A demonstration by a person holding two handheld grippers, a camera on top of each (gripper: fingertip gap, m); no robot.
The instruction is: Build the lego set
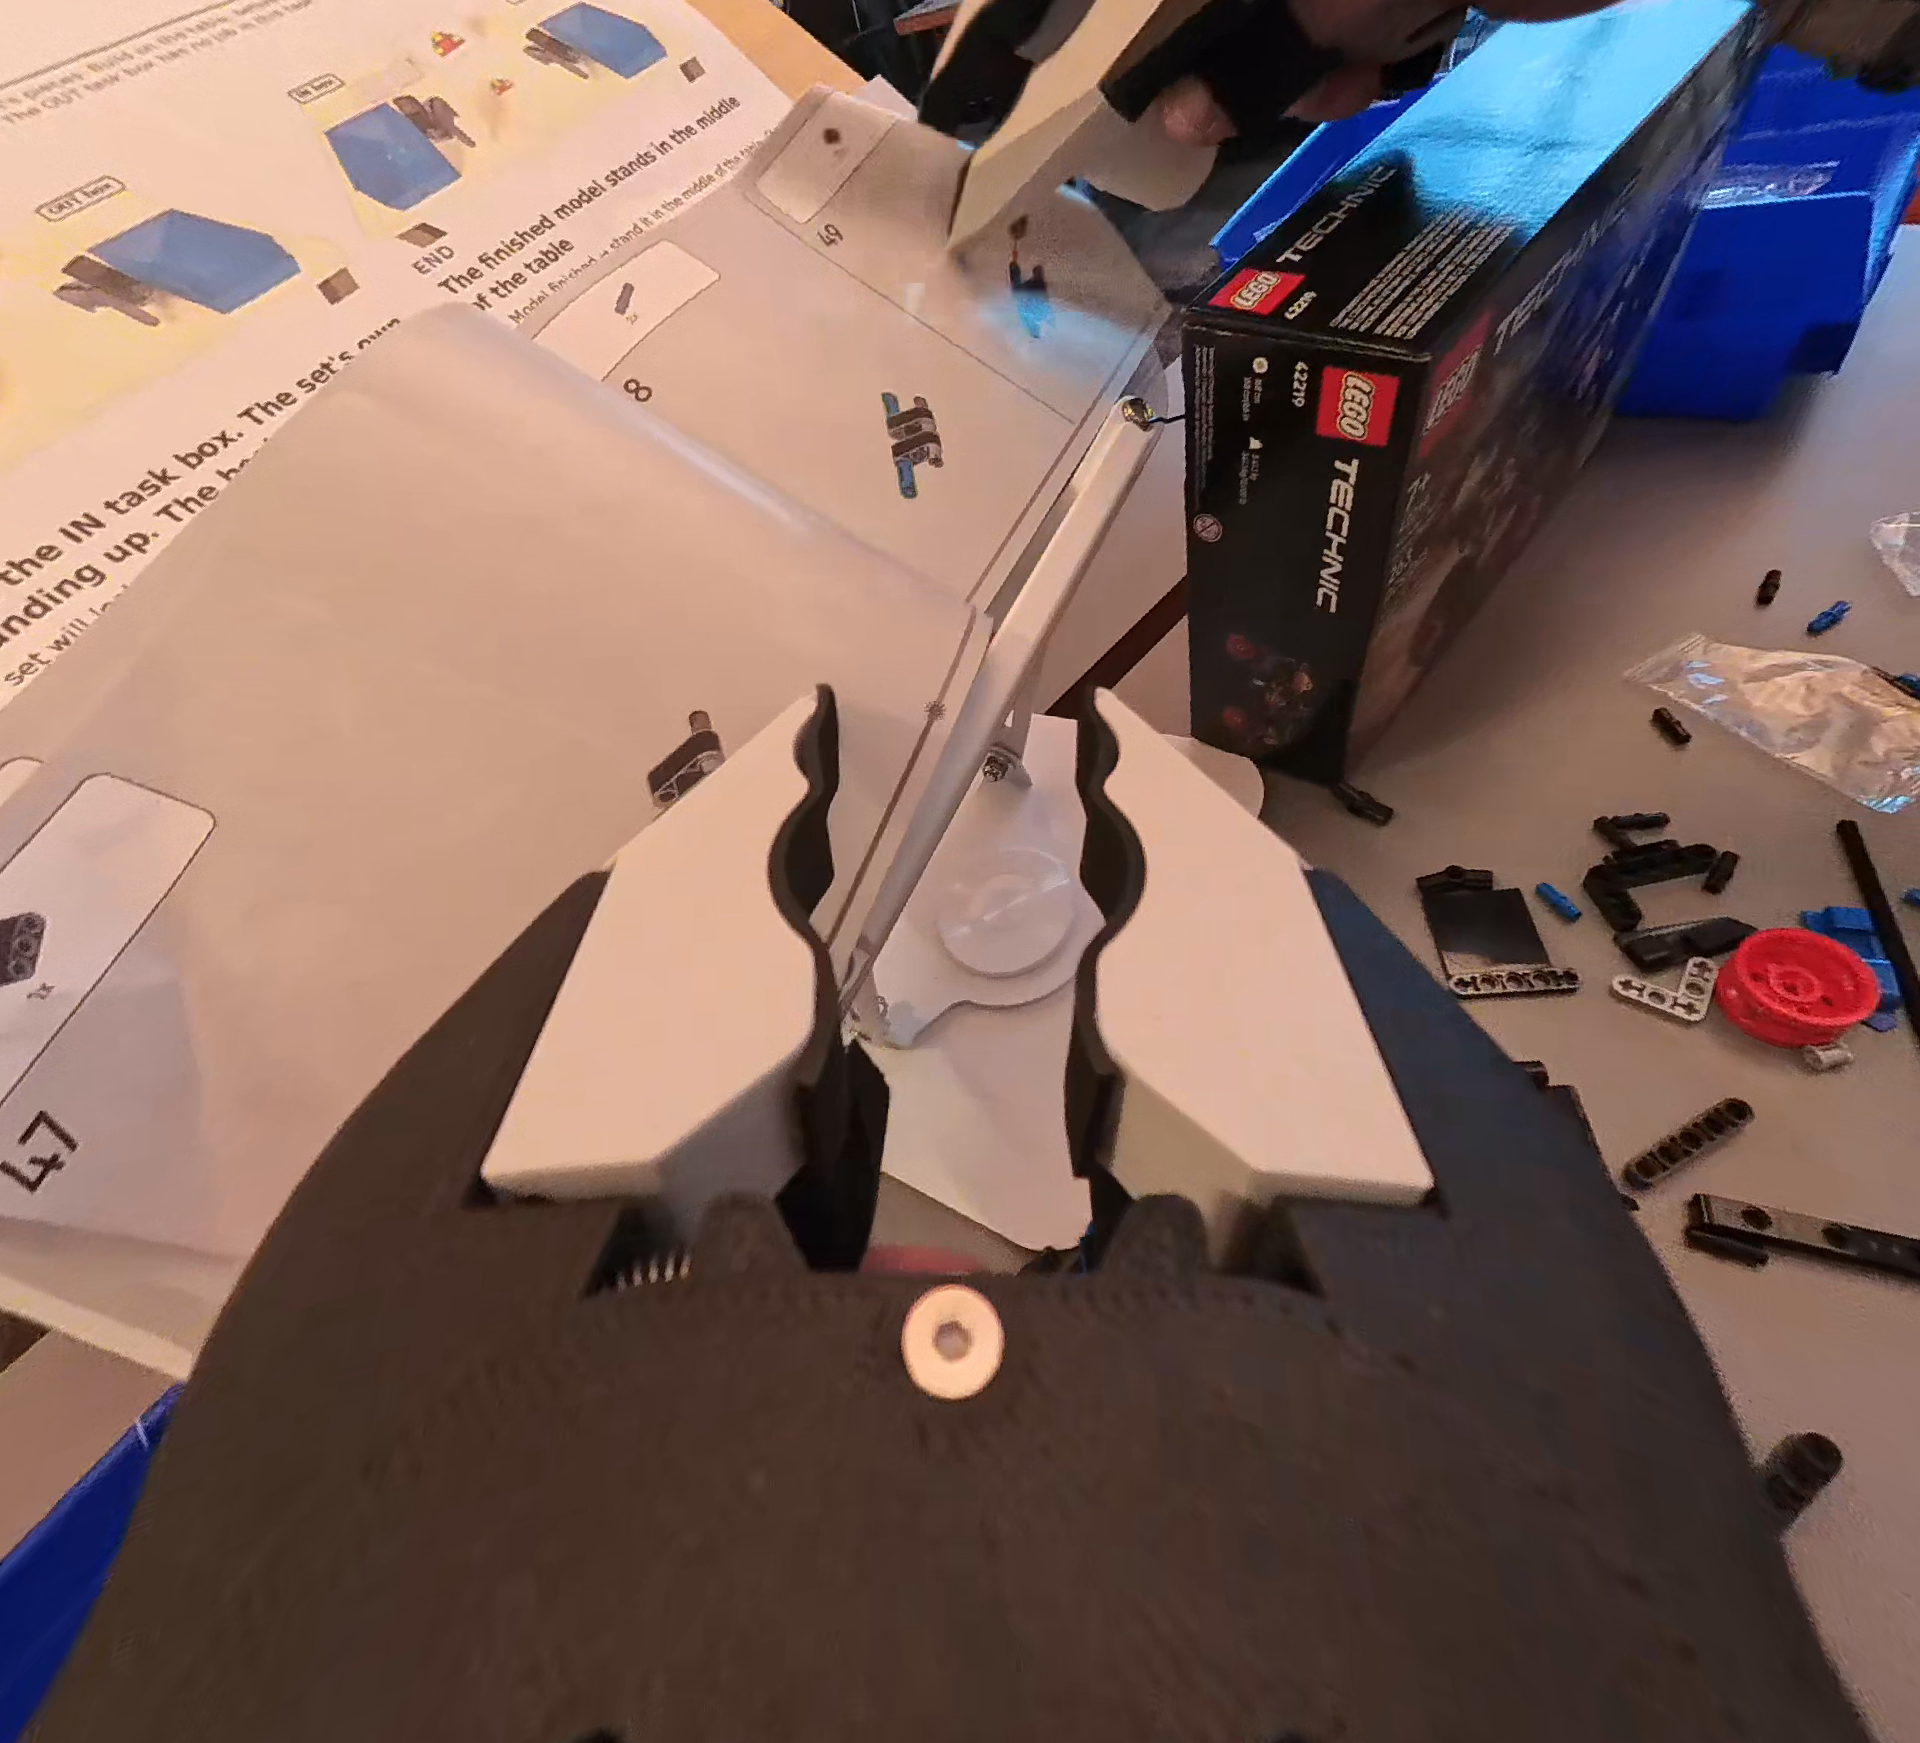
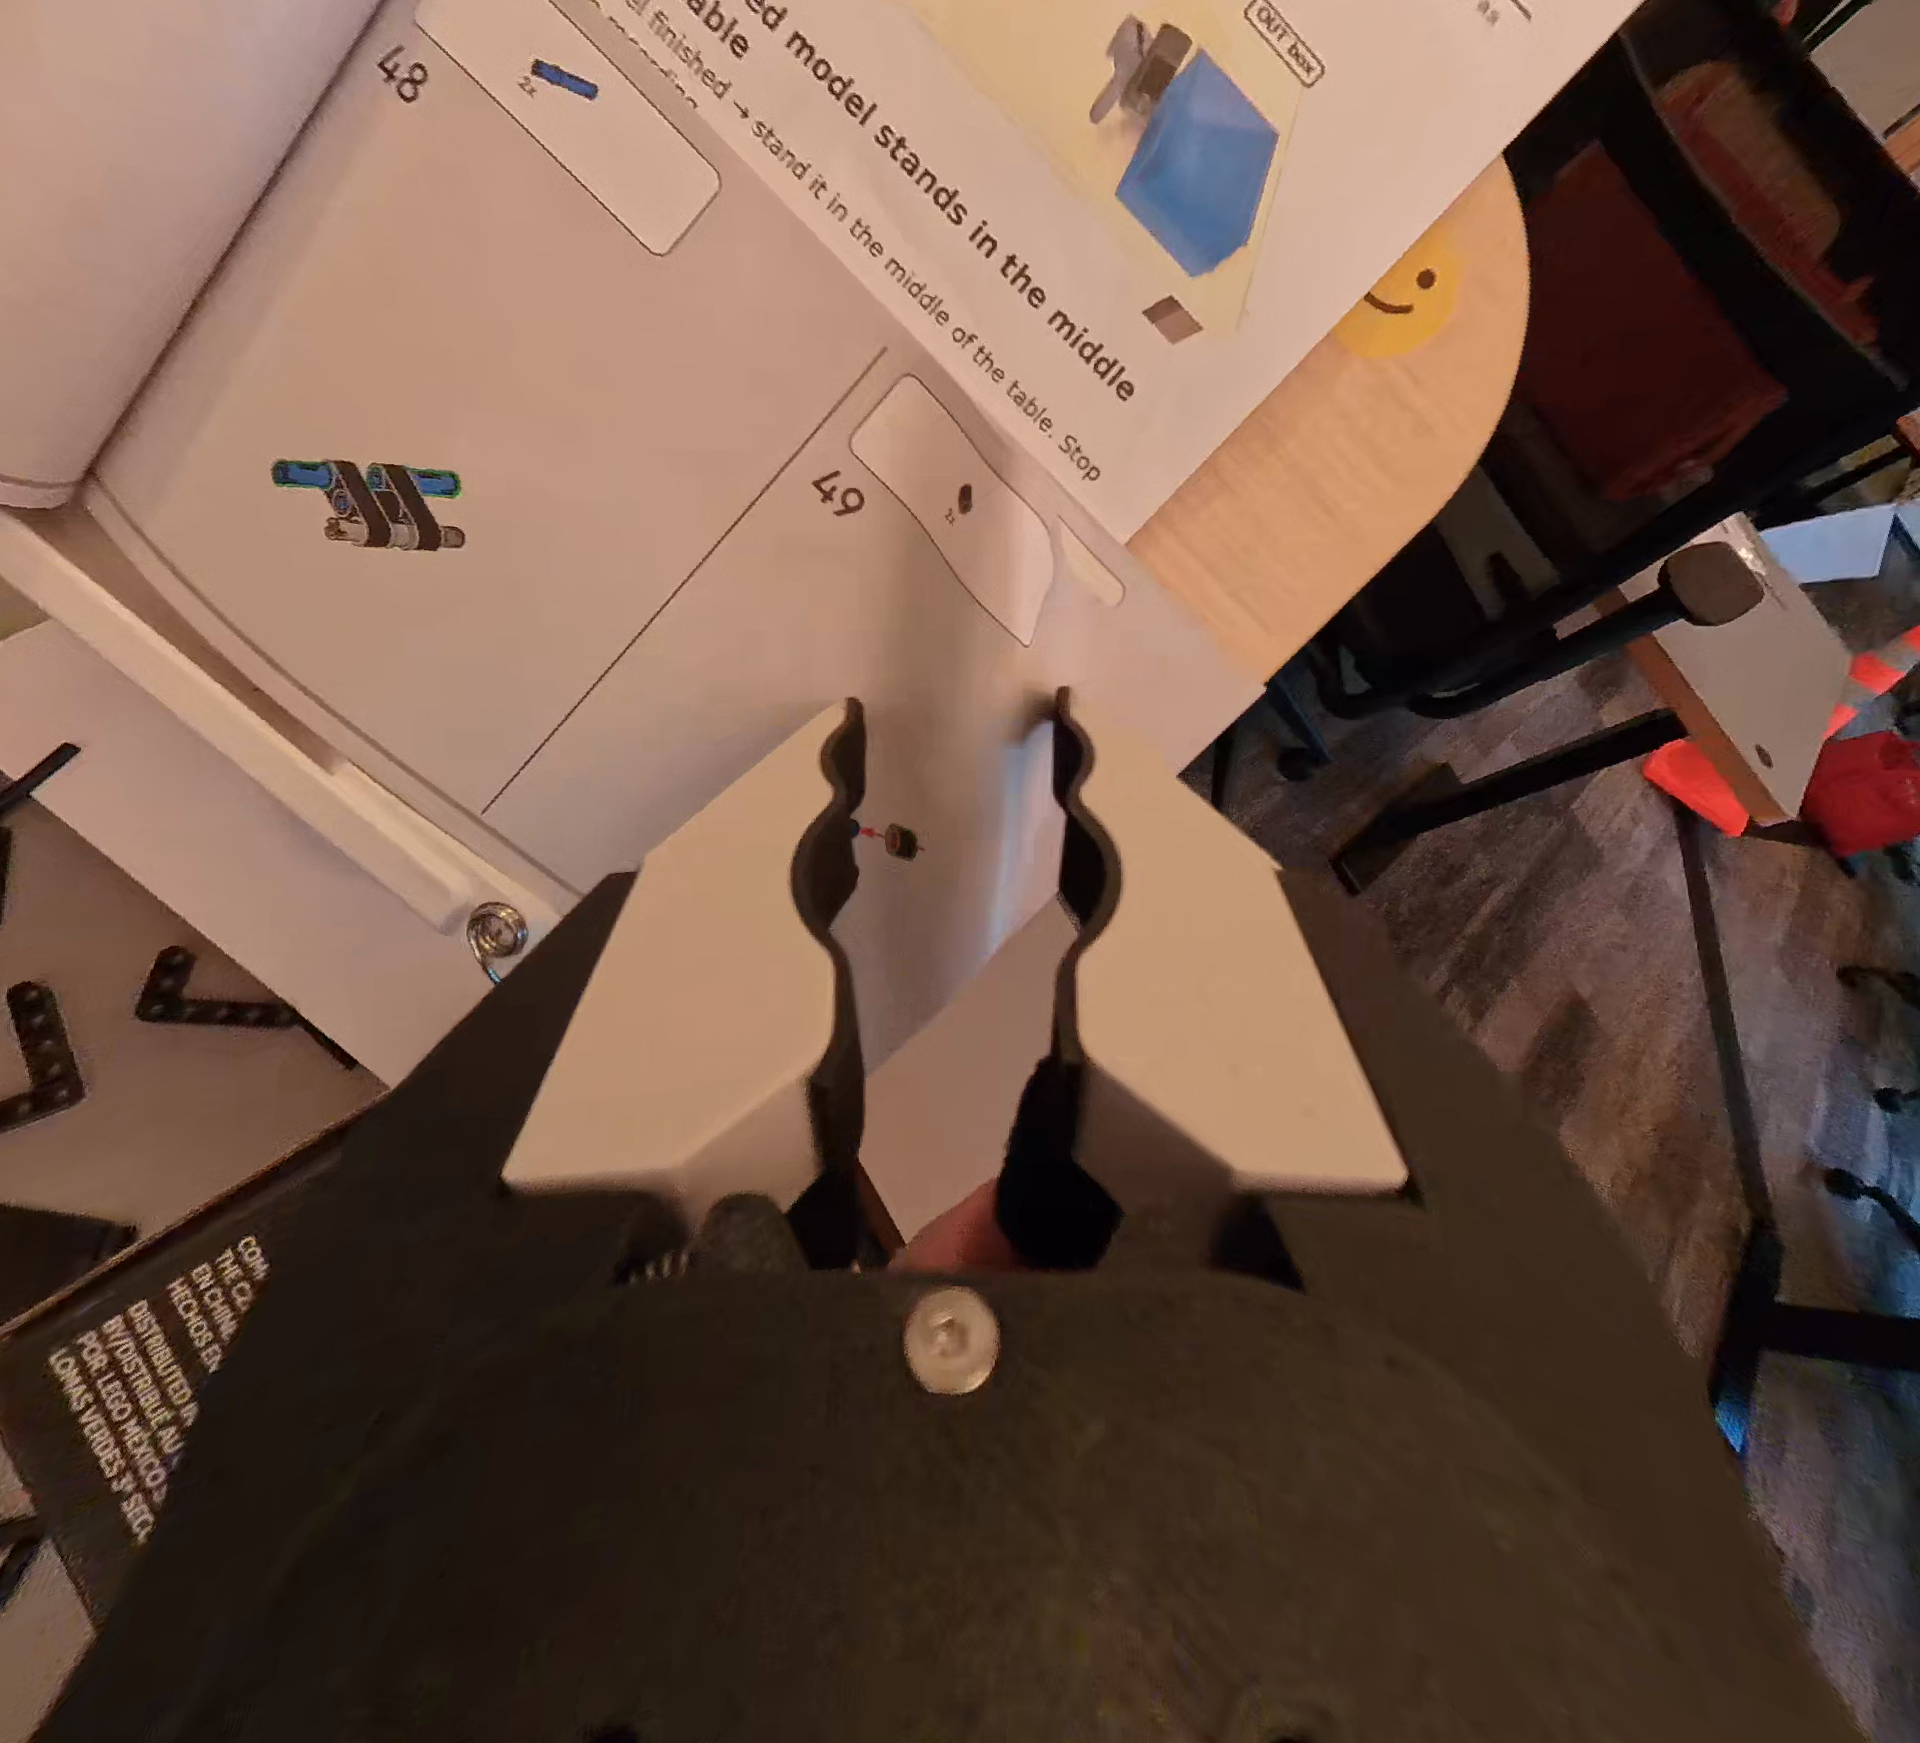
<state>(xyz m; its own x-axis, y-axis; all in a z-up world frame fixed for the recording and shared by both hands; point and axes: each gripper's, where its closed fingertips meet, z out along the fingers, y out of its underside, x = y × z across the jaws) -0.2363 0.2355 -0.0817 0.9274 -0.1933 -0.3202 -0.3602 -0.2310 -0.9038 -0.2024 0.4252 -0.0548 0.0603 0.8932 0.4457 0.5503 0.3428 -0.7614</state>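
Observation:
An open instruction booklet [image 1: 644,571] stands tilted on a white stand [image 1: 1003,914]. My left gripper [image 1: 956,717] is open, and the stand's slanted arm and the booklet's page edge run up between its fingers. My right gripper [image 1: 945,176] is at the top of the left wrist view, with its tips on the booklet's far right page. In the right wrist view my right gripper [image 2: 956,717] is open, with that page's [image 2: 935,914] edge between its fingers. Loose Lego parts lie on the table to the right, among them a red wheel [image 1: 1797,987] and black beams [image 1: 1688,1143].
A black Lego box [image 1: 1351,498] stands right of the stand, with blue bins [image 1: 1818,239] behind it. A crumpled plastic bag [image 1: 1787,706] lies among the parts. A printed task sheet [image 2: 1039,31] stands behind the booklet. Black L-beams [image 2: 42,1059] lie at the left. The table edge and chairs [image 2: 1662,343] are at the right. One gripper's finger ends stand about 20 cm off the other's. My right tips are about 35 cm from the red wheel [image 1: 1797,987], my left tips only 25 cm.

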